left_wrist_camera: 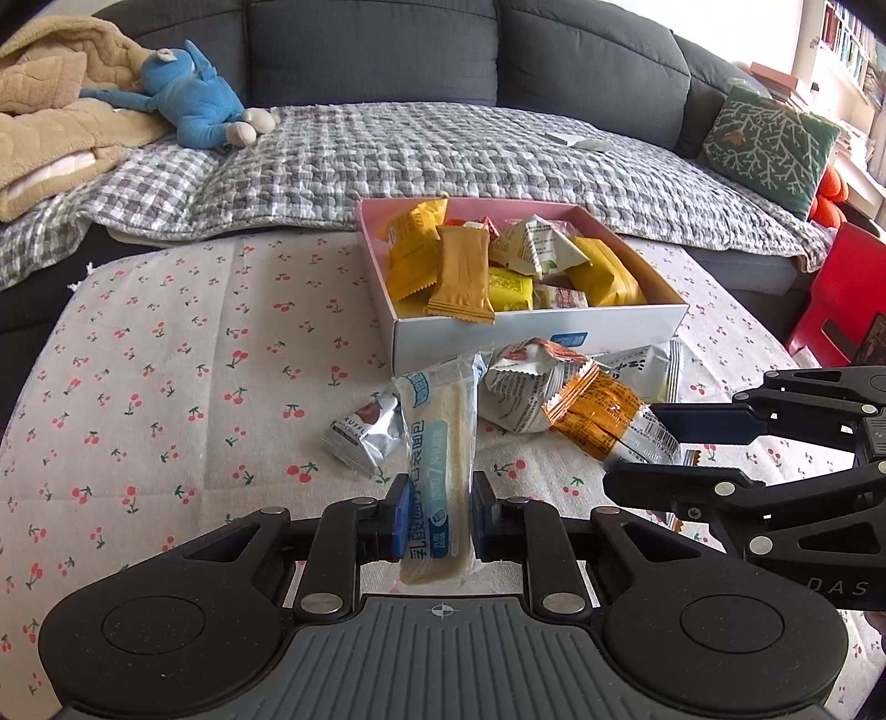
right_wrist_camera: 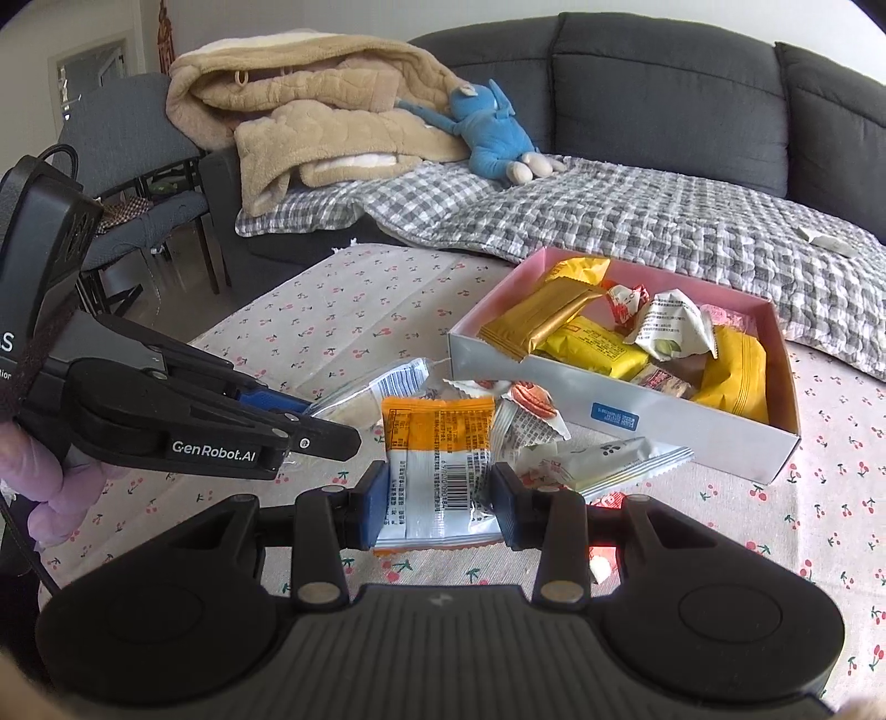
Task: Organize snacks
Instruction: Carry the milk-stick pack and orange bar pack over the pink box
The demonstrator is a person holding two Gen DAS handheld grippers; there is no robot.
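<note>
Grey sofa w/ checked quilt behind; worktop in cherry-print cloth. Snack box, pink inside, sits on the cloth, packed w/ yellow & white packets.

Left-wrist view alone shows a green cushion at sofa's right end and a silver truffle packet just left of the loose pile. Right-wrist view alone shows a grey chair far left and the person's hand round the left handle.

Left tongs clamped on a long clear bread-bar packet, upright, tilted fwd, tip near the box's front wall. Right tongs gripping an orange-and-white packet, barcode side up, in front of the box. Both point down at the pile, side by side.
</note>
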